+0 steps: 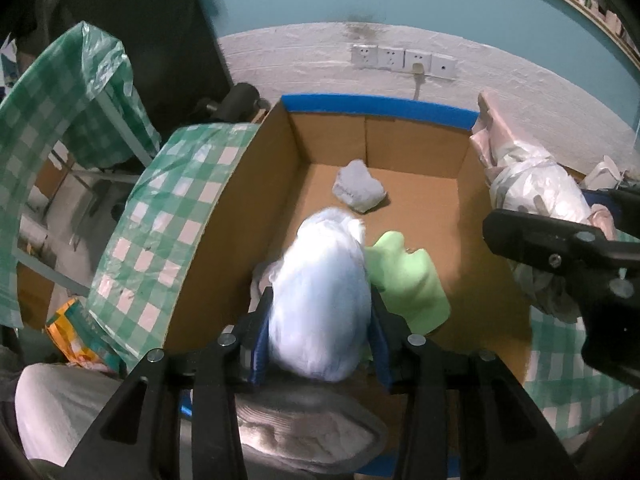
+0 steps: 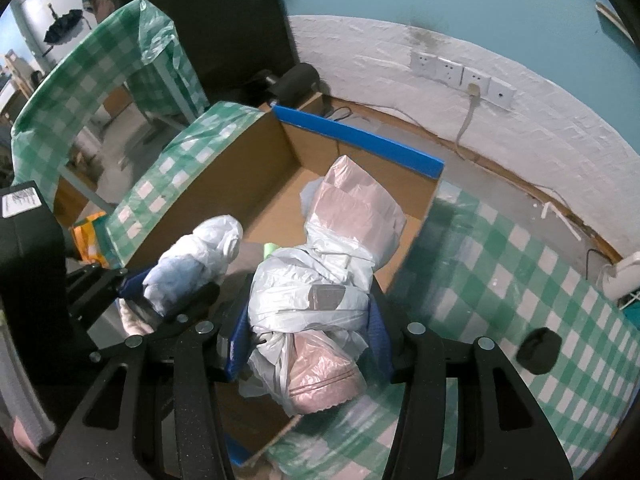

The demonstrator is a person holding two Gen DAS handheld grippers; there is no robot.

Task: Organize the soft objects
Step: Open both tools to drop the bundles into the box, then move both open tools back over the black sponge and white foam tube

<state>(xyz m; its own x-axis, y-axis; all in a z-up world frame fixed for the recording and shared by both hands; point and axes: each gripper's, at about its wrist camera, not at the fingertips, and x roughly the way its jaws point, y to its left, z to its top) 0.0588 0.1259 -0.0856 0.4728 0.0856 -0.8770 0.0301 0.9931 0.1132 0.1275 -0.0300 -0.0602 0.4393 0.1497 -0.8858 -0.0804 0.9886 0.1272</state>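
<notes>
My left gripper is shut on a pale blue soft bundle in clear plastic, held over the near end of an open cardboard box with a blue rim. In the box lie a green soft item and a small grey-blue bundle. My right gripper is shut on a pink soft bundle wrapped in white and pink plastic bags, held over the box's right side. The left gripper with its blue bundle shows at the left of the right wrist view.
The box stands on a table with a green checked cloth. A grey-pink soft item lies under the left gripper at the box's near end. A black round object lies on the cloth. Wall sockets are behind.
</notes>
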